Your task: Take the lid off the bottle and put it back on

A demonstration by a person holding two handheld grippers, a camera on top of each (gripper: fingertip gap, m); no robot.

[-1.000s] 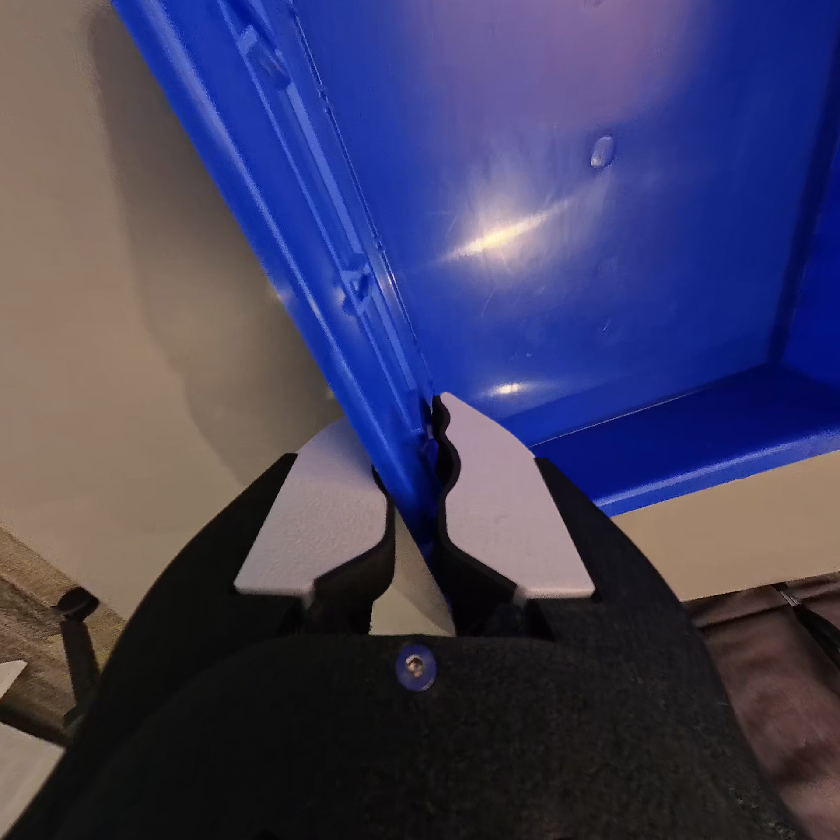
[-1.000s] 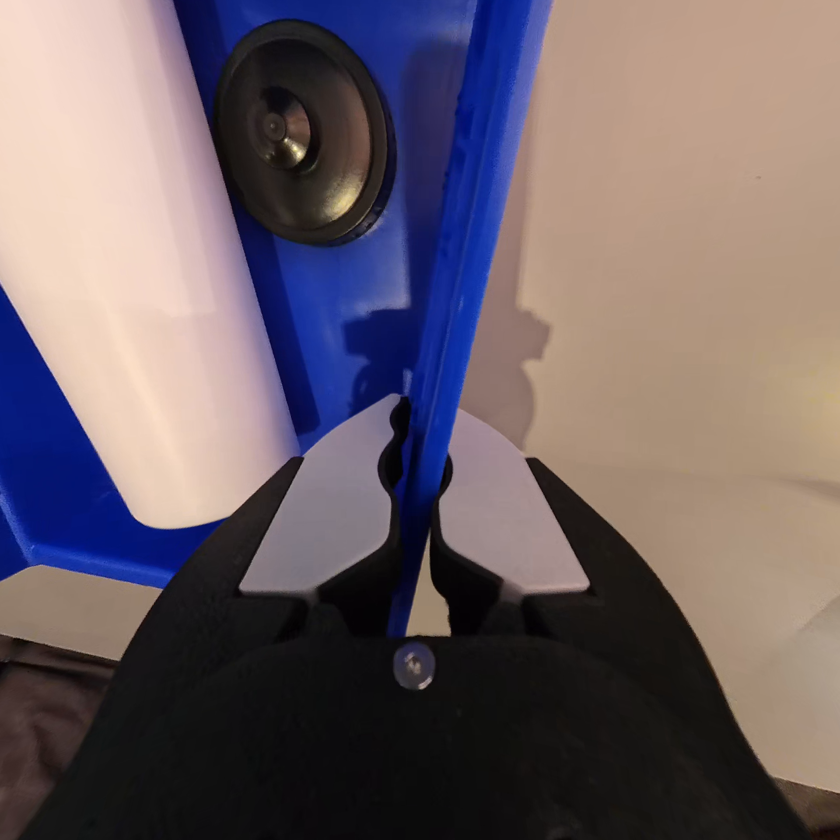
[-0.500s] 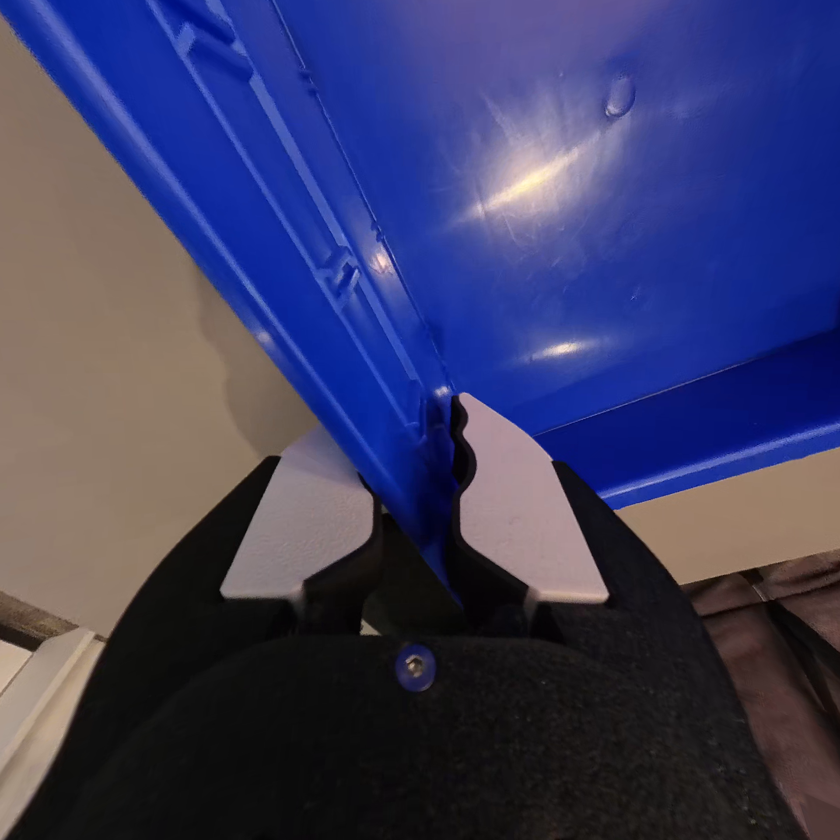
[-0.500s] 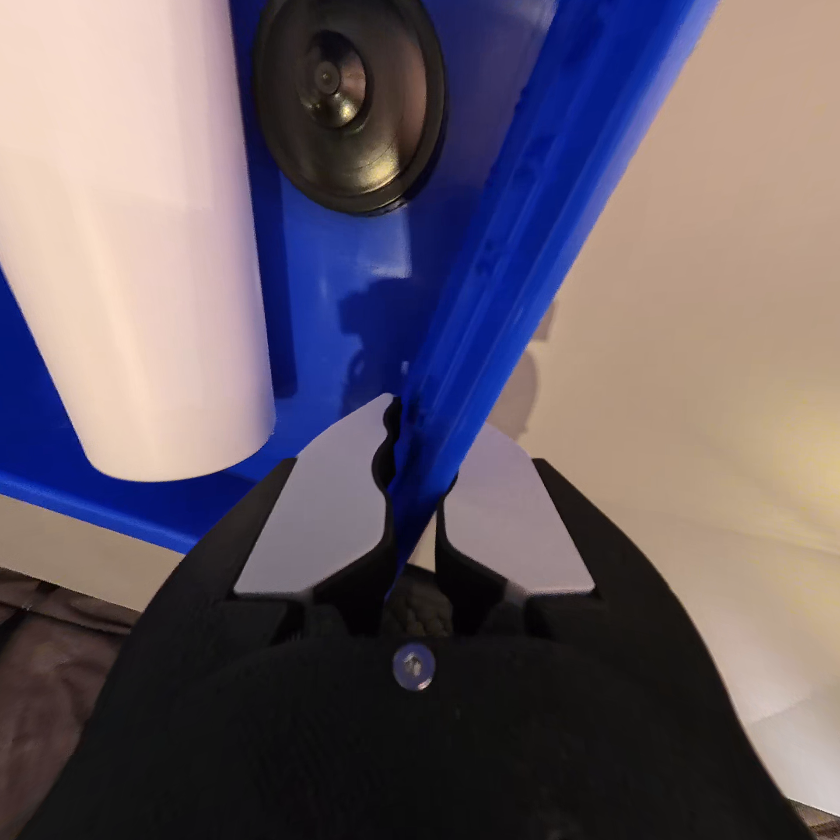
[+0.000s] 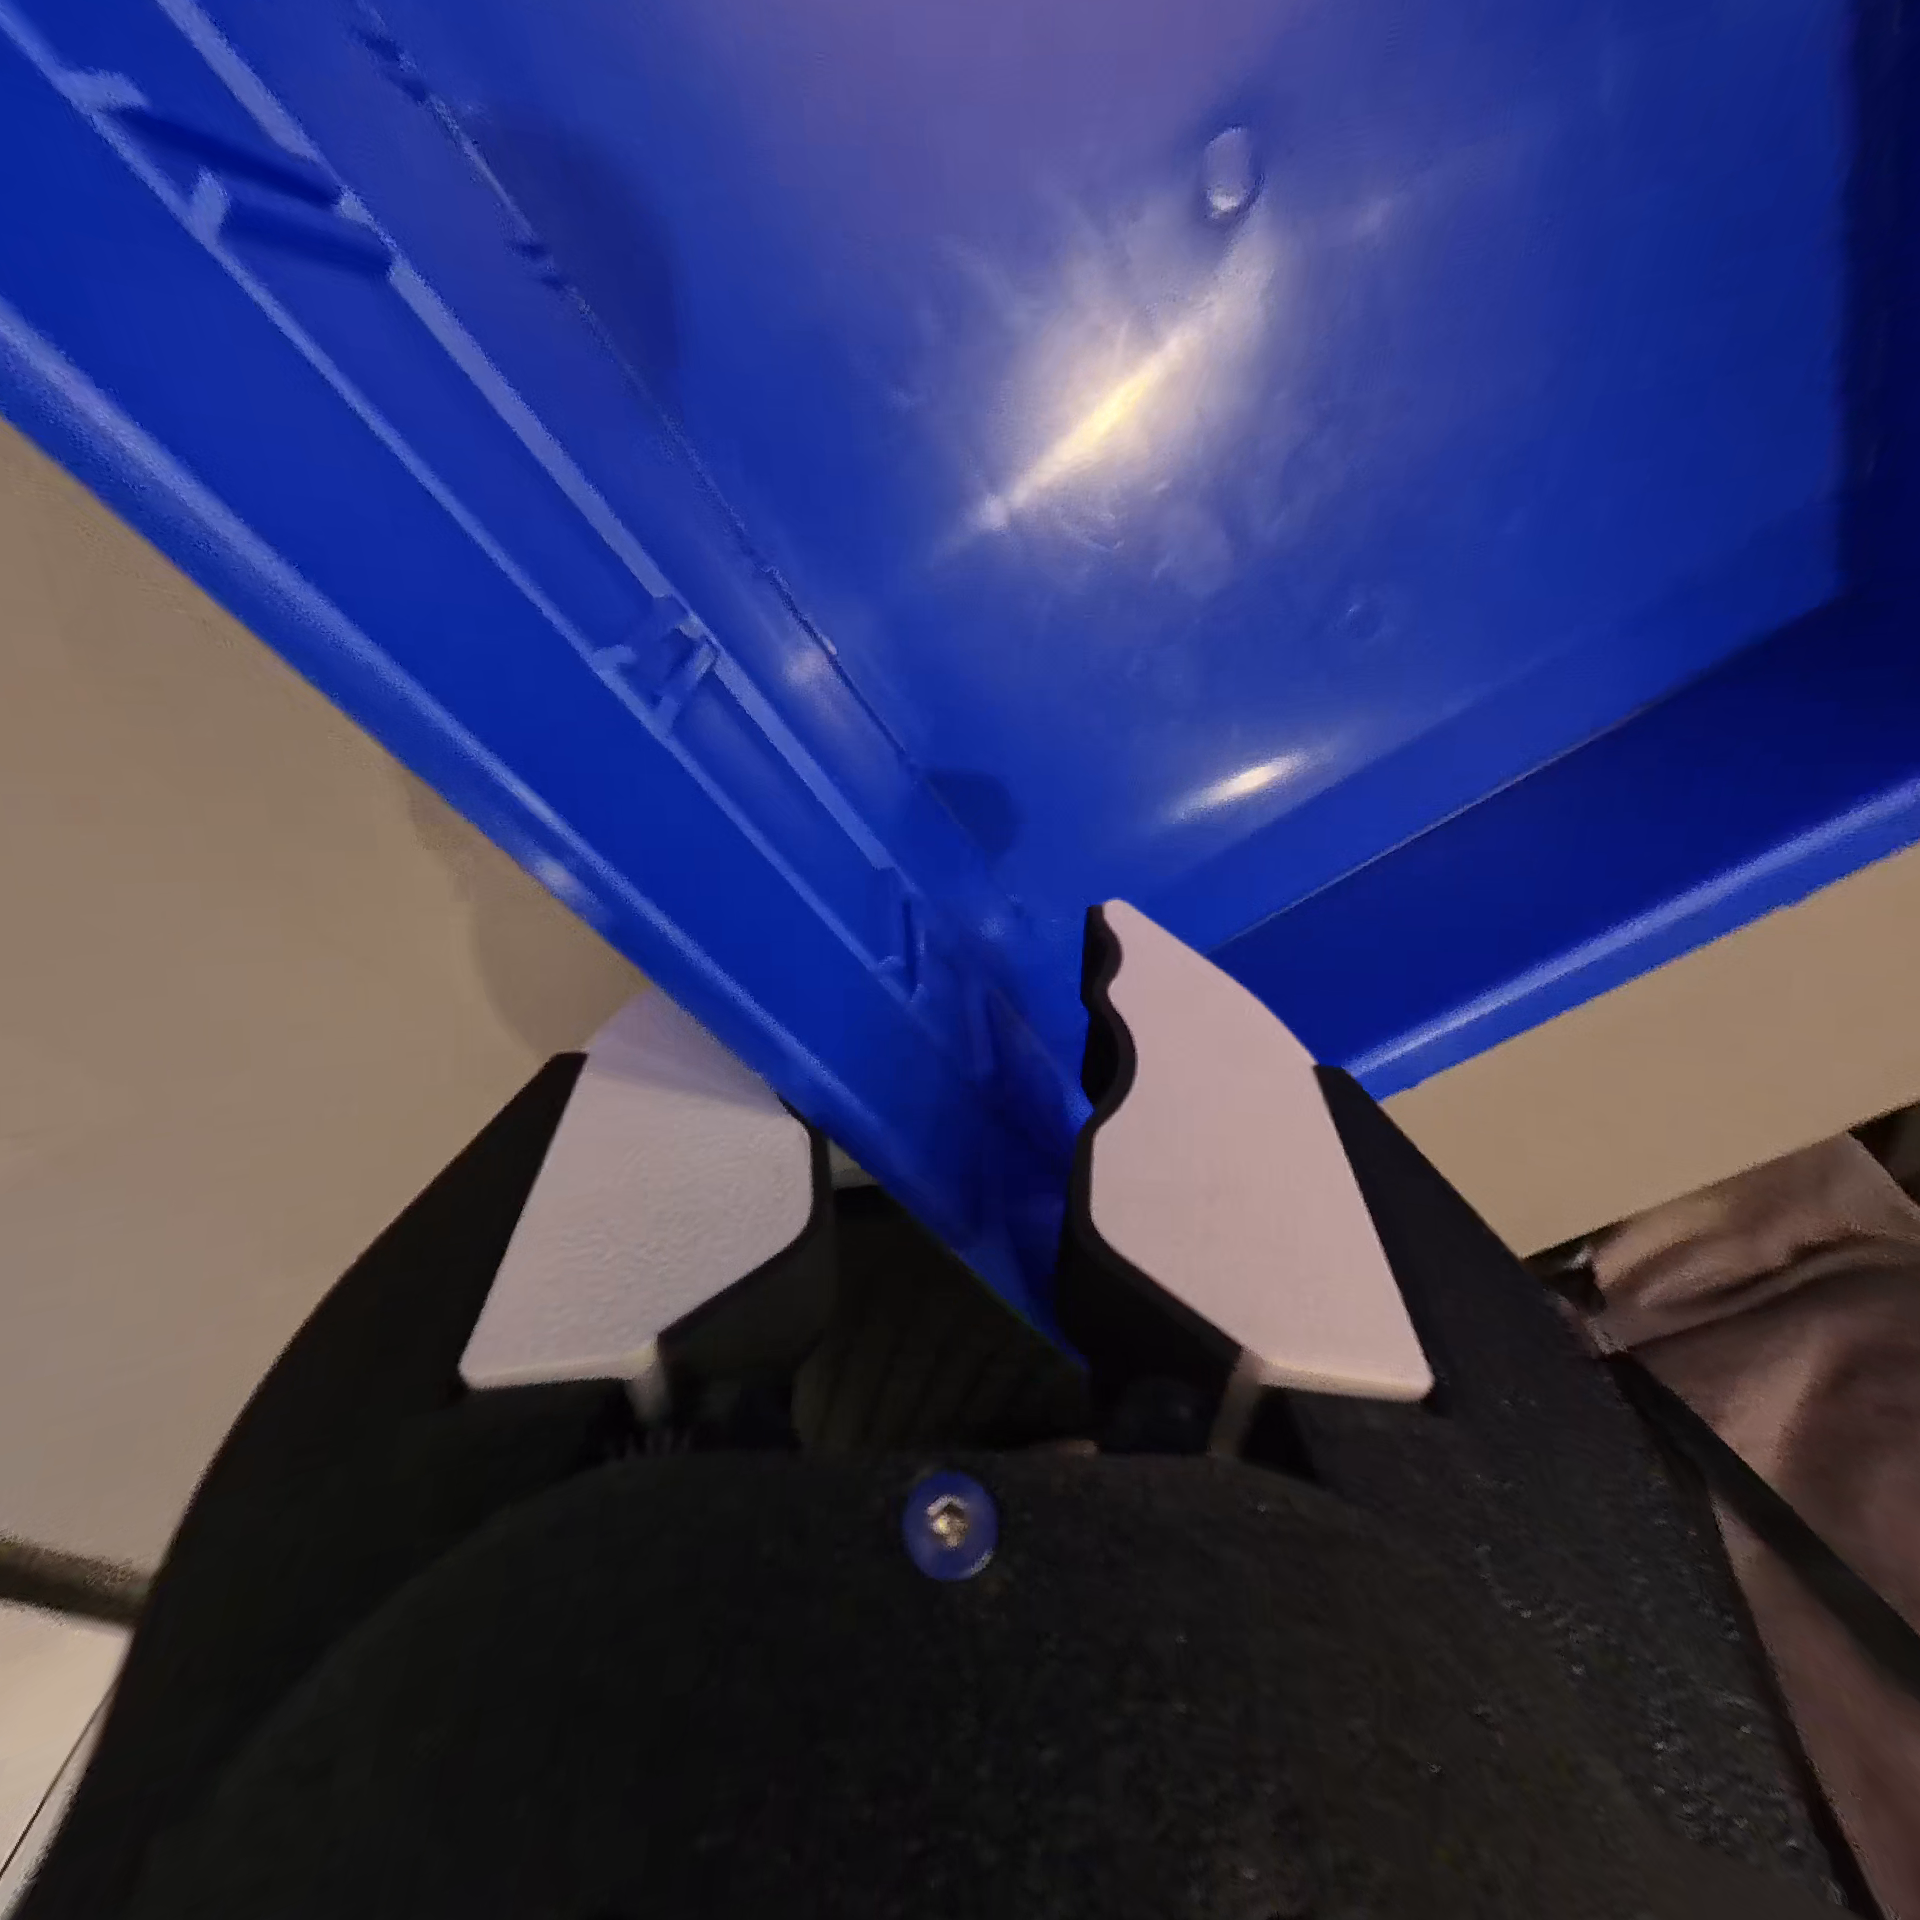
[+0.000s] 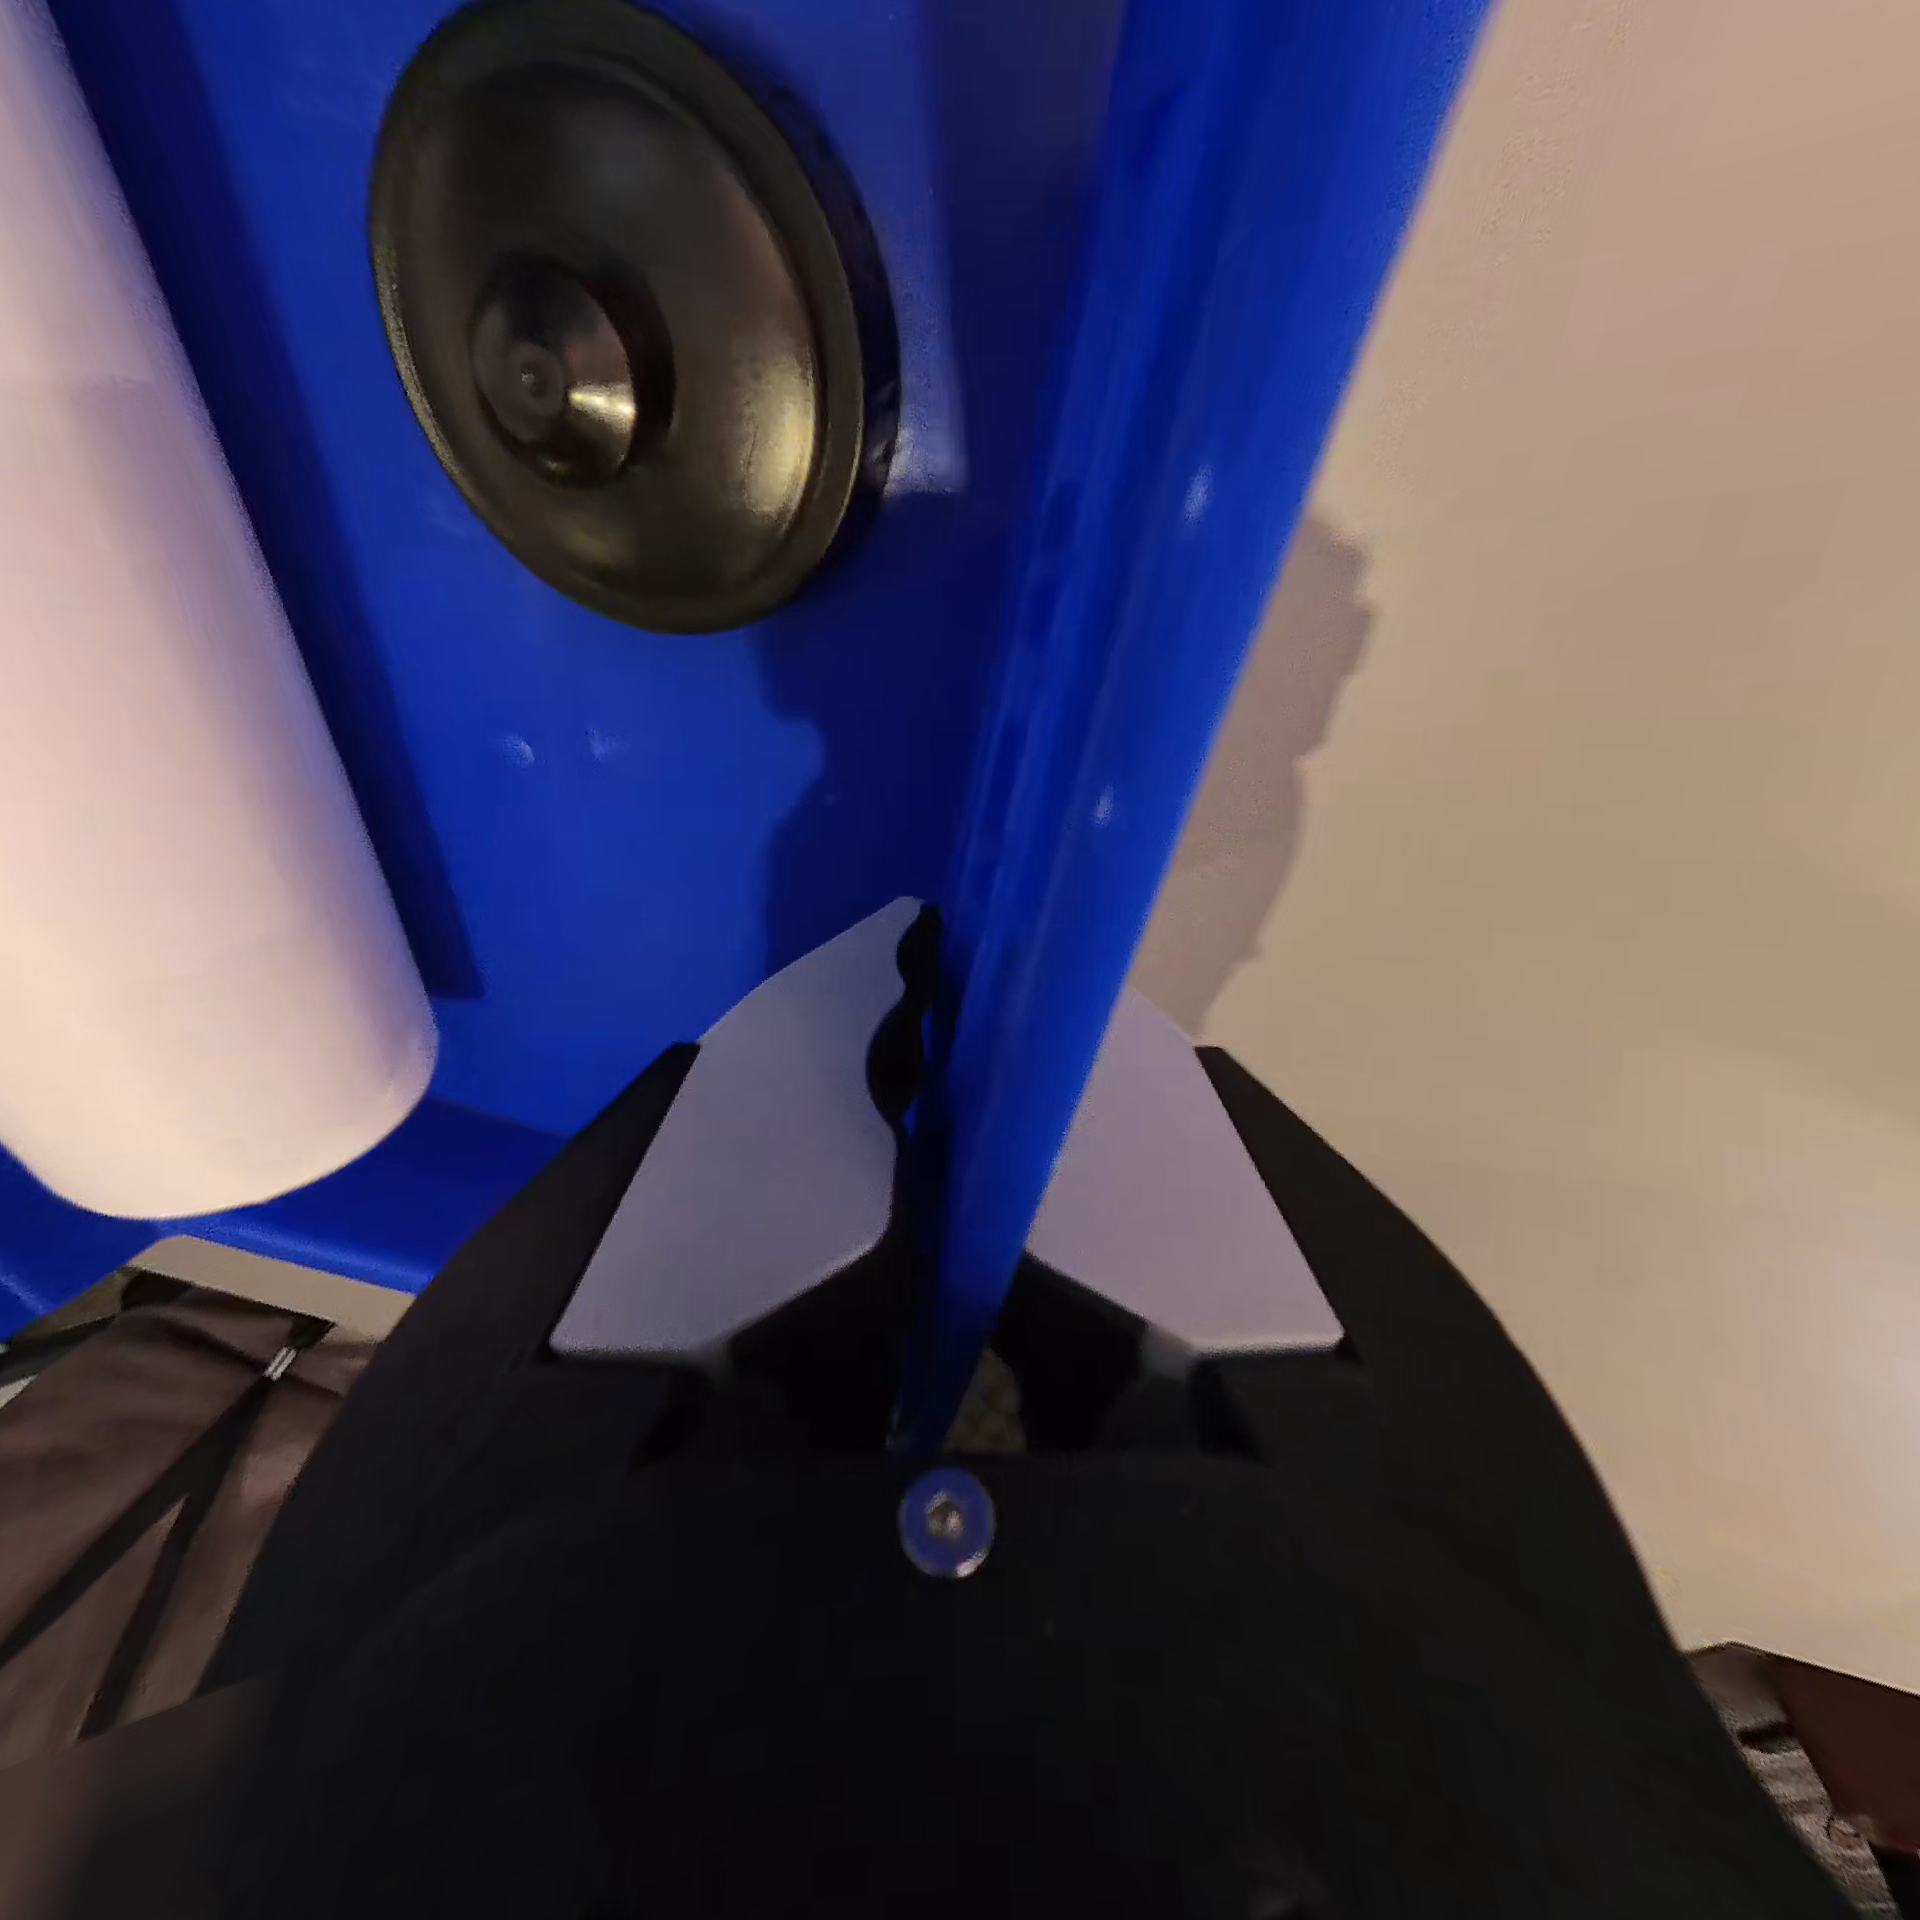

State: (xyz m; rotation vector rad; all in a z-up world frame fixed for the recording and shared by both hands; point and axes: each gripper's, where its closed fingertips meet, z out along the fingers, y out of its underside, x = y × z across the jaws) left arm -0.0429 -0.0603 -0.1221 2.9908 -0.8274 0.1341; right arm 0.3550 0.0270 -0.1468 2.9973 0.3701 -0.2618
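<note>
Both grippers grip the walls of a blue plastic bin (image 5: 1195, 436), and every place here is given from that bin.

The left gripper (image 5: 997, 1039) is closed on the bin's left wall: one grey finger sits inside the bin against the wall, the other is outside and partly hidden by the ribbed rim. In the left wrist view, the part of the bin floor in sight is bare and glossy, and neither bottle nor lid shows there.

The right gripper (image 6: 997, 997) is clamped on the bin's right wall in the same way, the wall passing straight between its two fingers.

In the right wrist view, a white bottle (image 6: 156, 727) lies on its side on the bin floor, well to the left of the right gripper and apart from it; its flat end is near the bin's near wall. The black lid (image 6: 623, 312) lies loose on the floor between the bottle and the gripped wall, ahead of the fingertips, touching neither gripper. The lid is off the bottle.

A pale tabletop (image 6: 1610, 831) shows outside the bin's right wall.
</note>
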